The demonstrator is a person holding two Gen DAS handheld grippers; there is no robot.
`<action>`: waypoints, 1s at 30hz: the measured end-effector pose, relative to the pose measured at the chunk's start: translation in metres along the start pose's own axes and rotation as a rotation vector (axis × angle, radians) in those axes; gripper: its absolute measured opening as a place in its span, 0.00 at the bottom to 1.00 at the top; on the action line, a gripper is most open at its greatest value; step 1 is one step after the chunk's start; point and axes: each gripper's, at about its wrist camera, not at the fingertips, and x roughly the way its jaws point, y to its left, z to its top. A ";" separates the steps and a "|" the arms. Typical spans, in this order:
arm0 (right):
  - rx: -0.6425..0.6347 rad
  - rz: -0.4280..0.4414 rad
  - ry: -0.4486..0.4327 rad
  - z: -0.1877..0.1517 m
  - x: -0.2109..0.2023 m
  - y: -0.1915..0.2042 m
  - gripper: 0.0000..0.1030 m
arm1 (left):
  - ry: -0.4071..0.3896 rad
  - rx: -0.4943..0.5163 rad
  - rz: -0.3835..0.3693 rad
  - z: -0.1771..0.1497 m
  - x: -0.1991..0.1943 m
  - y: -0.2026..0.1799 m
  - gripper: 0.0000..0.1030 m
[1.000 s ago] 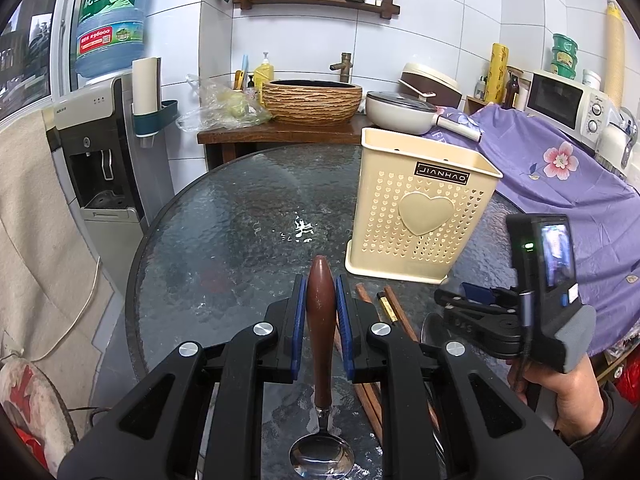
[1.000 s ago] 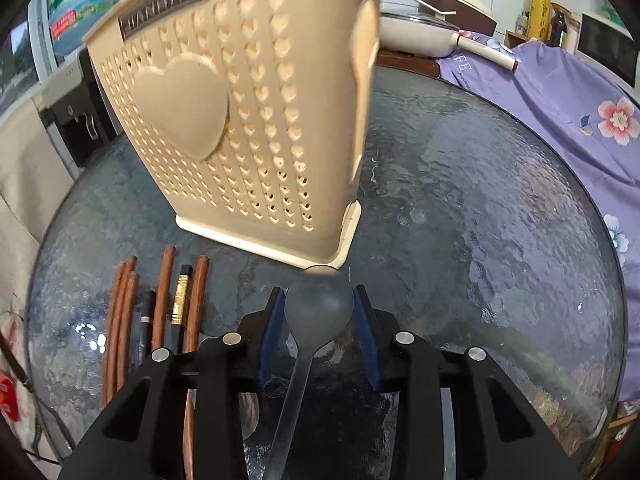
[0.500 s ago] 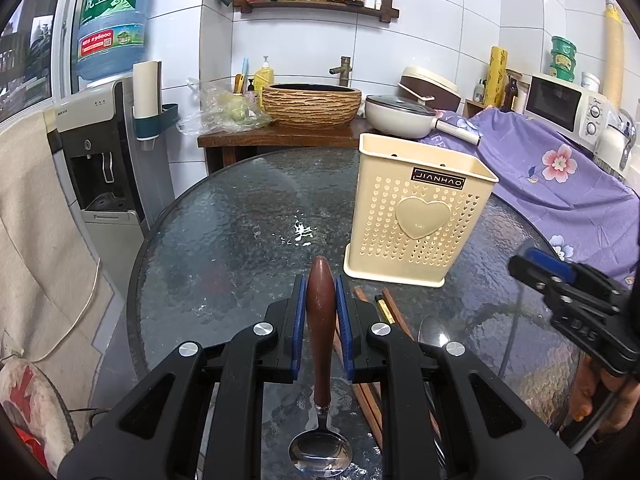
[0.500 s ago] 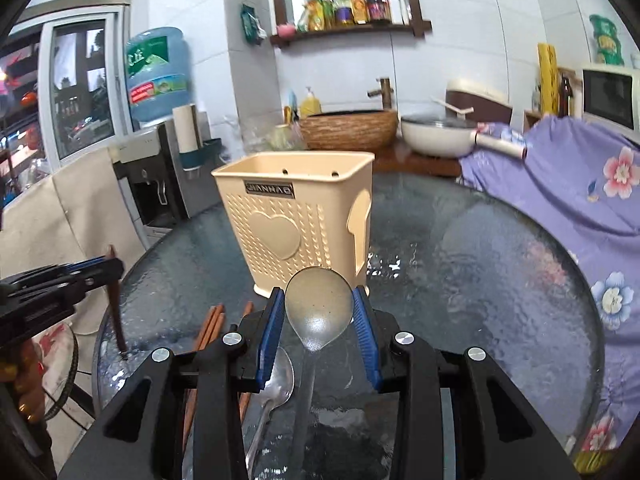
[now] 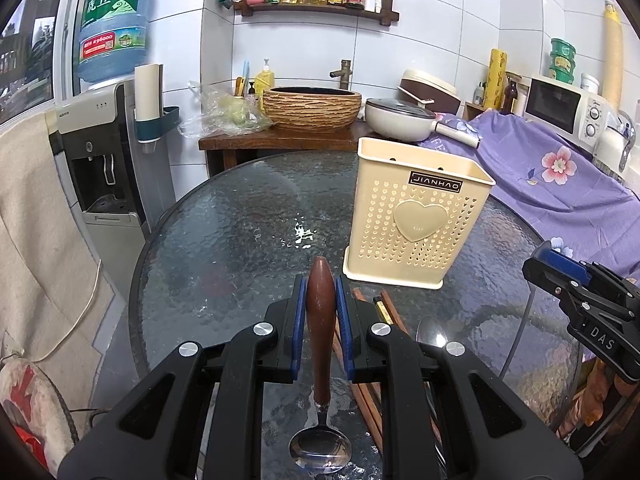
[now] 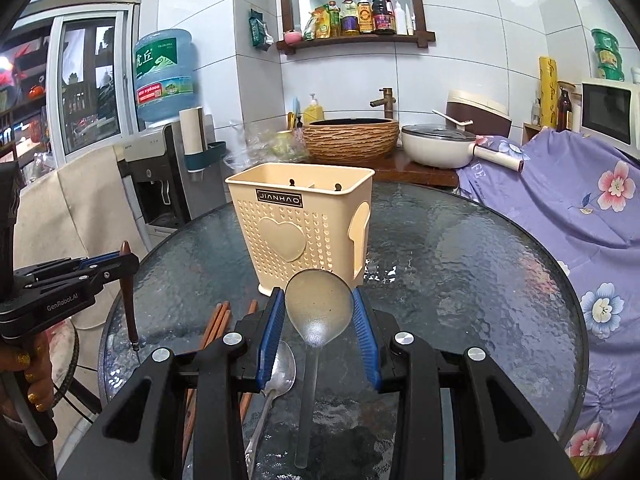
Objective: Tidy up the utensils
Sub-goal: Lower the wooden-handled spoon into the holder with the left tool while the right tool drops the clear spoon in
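Left wrist view: left gripper [image 5: 321,312] is clamping a brown wooden-handled steel spoon [image 5: 320,344] bowl-down for insertion, right gripper [image 6: 319,320] is pinching a translucent grey ladle [image 6: 318,312], both hovering near the cream perforated plastic utensil holder [image 5: 416,220] toward the round glass table's [image 5: 240,240] far edge.

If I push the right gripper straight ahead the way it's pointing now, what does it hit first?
Most likely the cream utensil holder. The right gripper, shut on the translucent ladle, points at the holder's lower front face, and the ladle's bowl would probably touch before the fingers. How far apart they are is unclear.
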 end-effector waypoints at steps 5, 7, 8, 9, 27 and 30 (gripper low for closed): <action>0.003 0.031 -0.008 0.008 -0.004 0.001 0.33 | -0.020 0.001 -0.011 0.004 -0.008 0.000 0.15; 0.007 0.049 -0.011 0.013 -0.006 0.001 0.33 | -0.029 0.002 -0.014 0.006 -0.010 0.000 0.15; 0.007 0.055 -0.012 0.015 -0.007 0.001 0.33 | -0.037 0.002 -0.014 0.007 -0.013 0.000 0.15; 0.009 0.063 -0.014 0.017 -0.008 0.000 0.33 | -0.041 0.002 -0.015 0.008 -0.014 0.000 0.15; -0.009 0.147 -0.102 0.090 -0.018 0.004 0.33 | -0.236 0.071 -0.108 0.097 -0.063 -0.020 0.15; -0.032 0.137 -0.150 0.118 -0.019 0.007 0.33 | -0.294 0.093 -0.117 0.132 -0.075 -0.030 0.15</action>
